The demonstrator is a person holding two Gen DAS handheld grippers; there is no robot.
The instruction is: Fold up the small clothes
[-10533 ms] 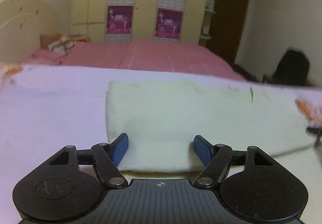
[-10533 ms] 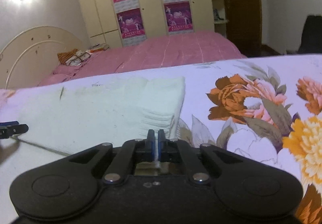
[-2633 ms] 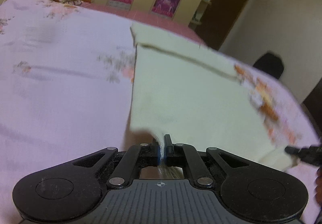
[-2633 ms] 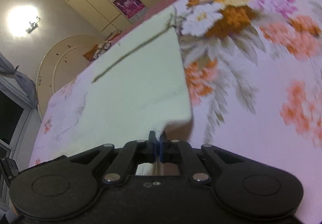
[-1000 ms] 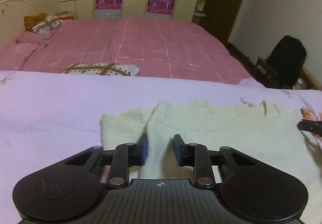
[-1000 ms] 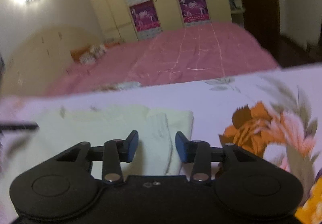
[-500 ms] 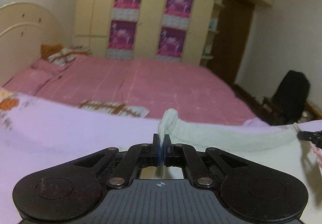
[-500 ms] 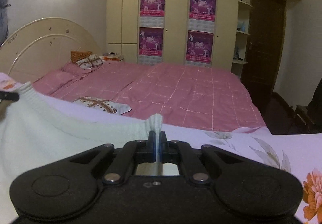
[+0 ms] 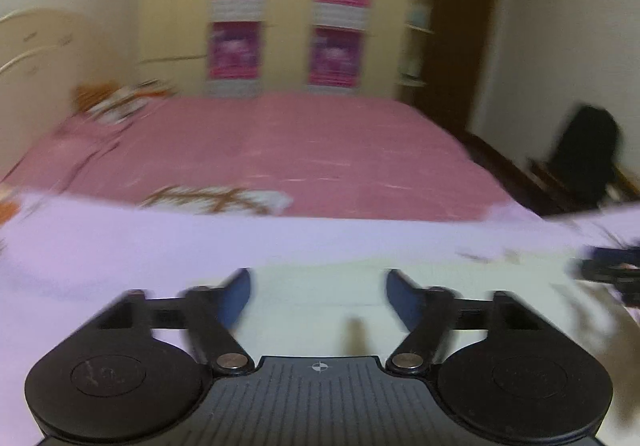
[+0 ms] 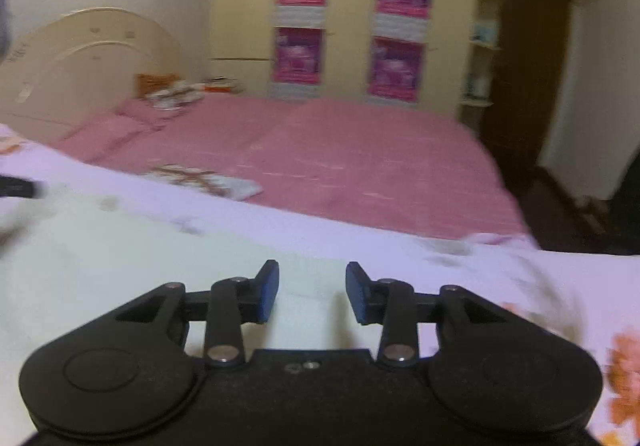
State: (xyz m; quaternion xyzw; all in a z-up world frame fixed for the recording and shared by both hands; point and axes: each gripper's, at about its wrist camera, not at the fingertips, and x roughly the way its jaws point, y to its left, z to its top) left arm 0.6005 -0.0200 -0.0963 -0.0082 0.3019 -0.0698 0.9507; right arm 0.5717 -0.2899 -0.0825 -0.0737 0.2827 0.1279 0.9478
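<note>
A pale cream garment [image 9: 320,302] lies flat on the lilac flowered sheet [image 9: 120,246]. My left gripper [image 9: 318,296] is open above the garment's near left part, with nothing between its blue pads. In the right wrist view the same garment [image 10: 120,266] spreads to the left, and my right gripper [image 10: 312,292] is open and empty over its right end. The right gripper's tip [image 9: 608,272] shows at the left view's right edge. Both views are blurred by motion.
Behind the sheet lies a pink bed [image 9: 300,153] with a patterned folded cloth [image 9: 216,201] near its edge. A cream wardrobe with purple posters [image 10: 352,25] stands at the back, a dark chair [image 9: 584,161] to the right, and a headboard [image 10: 92,61] to the left.
Half a second ago both grippers were shut on the garment's edge and held it up. Now both are open and the garment lies flat on the sheet.
</note>
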